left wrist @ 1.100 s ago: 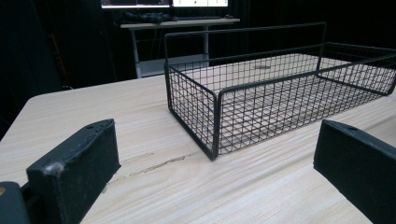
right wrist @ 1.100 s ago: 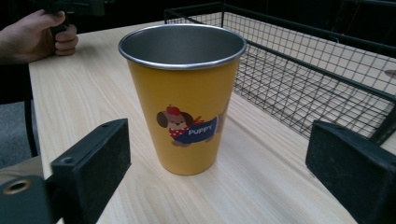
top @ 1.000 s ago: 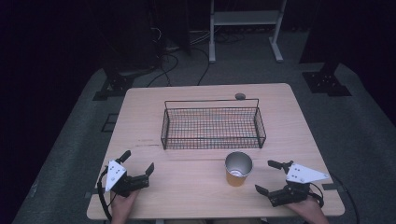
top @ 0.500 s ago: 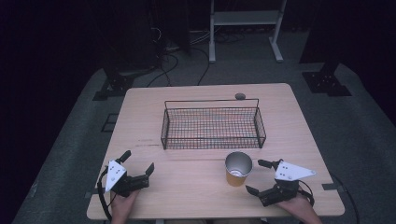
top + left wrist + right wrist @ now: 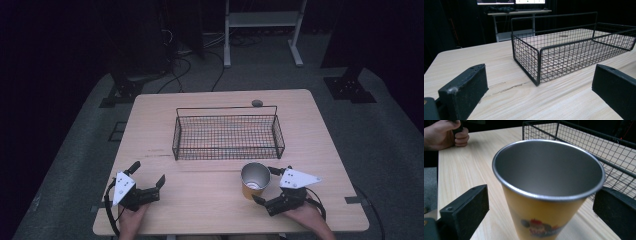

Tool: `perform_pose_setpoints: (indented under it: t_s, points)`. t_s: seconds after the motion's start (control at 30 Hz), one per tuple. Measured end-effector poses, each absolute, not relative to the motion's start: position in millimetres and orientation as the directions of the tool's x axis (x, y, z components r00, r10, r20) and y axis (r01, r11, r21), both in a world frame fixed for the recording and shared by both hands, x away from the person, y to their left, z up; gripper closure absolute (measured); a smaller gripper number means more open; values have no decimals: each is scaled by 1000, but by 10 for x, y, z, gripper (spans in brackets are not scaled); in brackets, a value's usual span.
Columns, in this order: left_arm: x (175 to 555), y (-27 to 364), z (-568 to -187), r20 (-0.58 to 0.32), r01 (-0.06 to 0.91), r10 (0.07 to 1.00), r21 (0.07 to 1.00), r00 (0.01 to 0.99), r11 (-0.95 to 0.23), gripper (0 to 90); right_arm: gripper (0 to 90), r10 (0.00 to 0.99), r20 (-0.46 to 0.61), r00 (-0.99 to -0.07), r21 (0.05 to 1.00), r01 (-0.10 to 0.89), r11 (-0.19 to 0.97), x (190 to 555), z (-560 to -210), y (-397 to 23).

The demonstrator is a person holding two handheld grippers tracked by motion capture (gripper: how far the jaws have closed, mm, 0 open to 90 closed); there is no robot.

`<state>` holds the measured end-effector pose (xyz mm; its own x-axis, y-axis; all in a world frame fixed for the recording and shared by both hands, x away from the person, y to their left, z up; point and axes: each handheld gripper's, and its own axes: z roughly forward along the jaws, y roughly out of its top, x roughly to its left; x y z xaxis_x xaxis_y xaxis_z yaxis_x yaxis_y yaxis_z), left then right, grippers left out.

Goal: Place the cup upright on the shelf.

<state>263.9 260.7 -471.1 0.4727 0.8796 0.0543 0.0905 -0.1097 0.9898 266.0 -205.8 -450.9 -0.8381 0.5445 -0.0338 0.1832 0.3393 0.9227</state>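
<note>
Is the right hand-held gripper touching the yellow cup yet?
Apart. The right gripper view shows table on either side between the open jaws of the right hand-held gripper and the yellow cup standing between them.

Two black grippers, left gripper [image 5: 148, 177] and right gripper [image 5: 265, 185], blocky matte jaws with screw holes, pale three-cornered top plates, black cables trailing, bare hands

Worktop [image 5: 150, 125] bare left of and behind basket [image 5: 228, 131]; open passage there. Cup [image 5: 255, 180] stands upright between right gripper's [image 5: 265, 185] spread fingers [image 5: 464, 210], gaps each side. Basket wall just behind cup, blocking forward travel. Small grey object [image 5: 257, 103], possibly a knob, at far edge.
</note>
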Motion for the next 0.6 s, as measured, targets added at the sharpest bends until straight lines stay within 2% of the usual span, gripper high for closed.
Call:
perform_pose_setpoints:
  t_s: [0.6]
  points:
    - [2635, 2600, -4711, 63, 89, 879, 989, 472, -118, 0, 0, 539, -44, -841, 926, 169, 338, 2762, -4514, -1896]
